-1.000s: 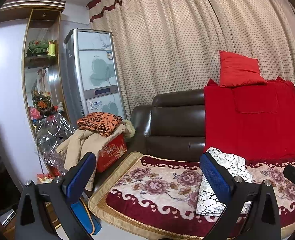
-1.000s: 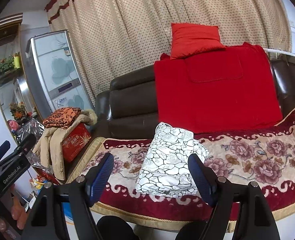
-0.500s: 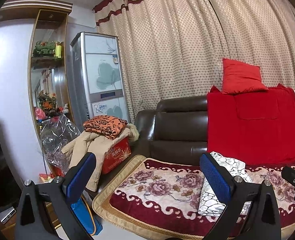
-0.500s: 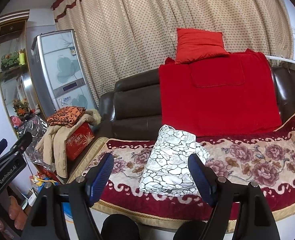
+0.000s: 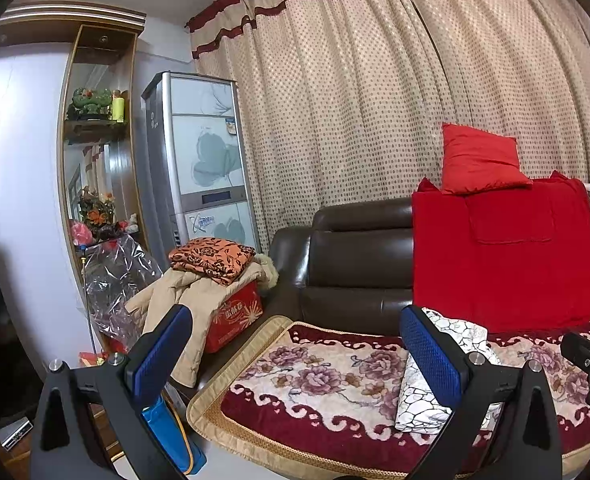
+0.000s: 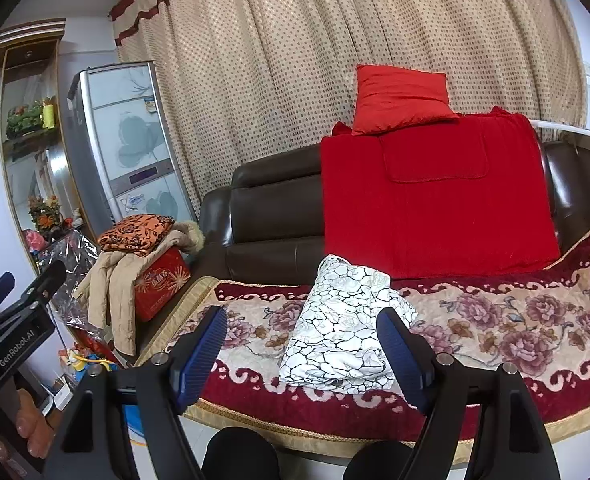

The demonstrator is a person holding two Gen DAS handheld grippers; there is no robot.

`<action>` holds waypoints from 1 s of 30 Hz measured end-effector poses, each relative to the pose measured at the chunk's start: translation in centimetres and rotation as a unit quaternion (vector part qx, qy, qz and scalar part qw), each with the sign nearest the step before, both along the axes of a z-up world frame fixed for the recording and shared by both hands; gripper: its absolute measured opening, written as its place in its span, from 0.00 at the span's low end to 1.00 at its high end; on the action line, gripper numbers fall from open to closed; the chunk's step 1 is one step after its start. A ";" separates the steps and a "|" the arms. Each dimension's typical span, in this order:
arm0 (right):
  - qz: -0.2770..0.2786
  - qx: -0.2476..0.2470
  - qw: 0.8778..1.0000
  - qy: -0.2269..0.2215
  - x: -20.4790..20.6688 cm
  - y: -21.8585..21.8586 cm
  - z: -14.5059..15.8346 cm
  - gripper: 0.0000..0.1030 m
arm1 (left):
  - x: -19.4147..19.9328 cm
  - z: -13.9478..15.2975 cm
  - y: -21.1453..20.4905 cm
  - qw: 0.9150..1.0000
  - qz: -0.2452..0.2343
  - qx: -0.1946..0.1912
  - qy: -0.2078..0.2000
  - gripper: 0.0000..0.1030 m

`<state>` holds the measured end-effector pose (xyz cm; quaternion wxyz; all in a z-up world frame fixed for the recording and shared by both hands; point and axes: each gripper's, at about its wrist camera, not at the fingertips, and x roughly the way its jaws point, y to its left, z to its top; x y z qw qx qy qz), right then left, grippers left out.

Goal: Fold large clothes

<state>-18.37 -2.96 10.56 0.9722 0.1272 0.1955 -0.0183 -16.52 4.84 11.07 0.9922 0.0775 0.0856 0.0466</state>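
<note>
Right wrist view: the garment (image 6: 345, 330), white with a black crackle print, lies folded in a compact bundle on the floral cover (image 6: 507, 320) of the sofa (image 6: 271, 216), in front of the red throw (image 6: 435, 200).
Left wrist view: the same bundle (image 5: 427, 400) sits low right, partly behind the near finger.
Right gripper (image 6: 301, 350): spread wide, nothing between the pads — it hangs short of the garment, apart from it.
Left gripper (image 5: 295, 356): spread wide too, empty, aimed at the bare cover left of the bundle.
Contact: none; neither gripper touches cloth.
Step in hand: judging by the tidy shape, this piece looks folded and set down — both grippers stand off from it, so the moment reads as the gap between one garment and the next, or the end of the job.
Progress: late for this piece; a loose edge at the front of the bundle may want tucking, though I cannot tell how neat the far side is.
Other cloth: a beige coat (image 6: 111, 280) and an orange patterned fold (image 6: 137, 232) are heaped on a red box (image 6: 161, 280) beside the sofa arm.
Next move calls for: if more is to be folded, a reach left to that heap, a pinch on an edge of the coat, and room on the cover to spread it flat.
Risk: dragging the coat across could knock the finished bundle open.
</note>
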 end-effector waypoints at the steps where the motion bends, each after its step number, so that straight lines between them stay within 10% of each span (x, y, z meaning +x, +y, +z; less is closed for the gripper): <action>1: 0.000 -0.001 1.000 0.000 -0.1 0.0 0.1 0.78 | 0.0 0.0 0.0 1.000 -0.001 0.000 0.001 1.00; 30: -0.023 -0.013 1.000 0.005 -1.5 -0.5 0.6 0.78 | -0.5 -0.2 -1.1 0.999 -0.034 0.002 0.007 1.00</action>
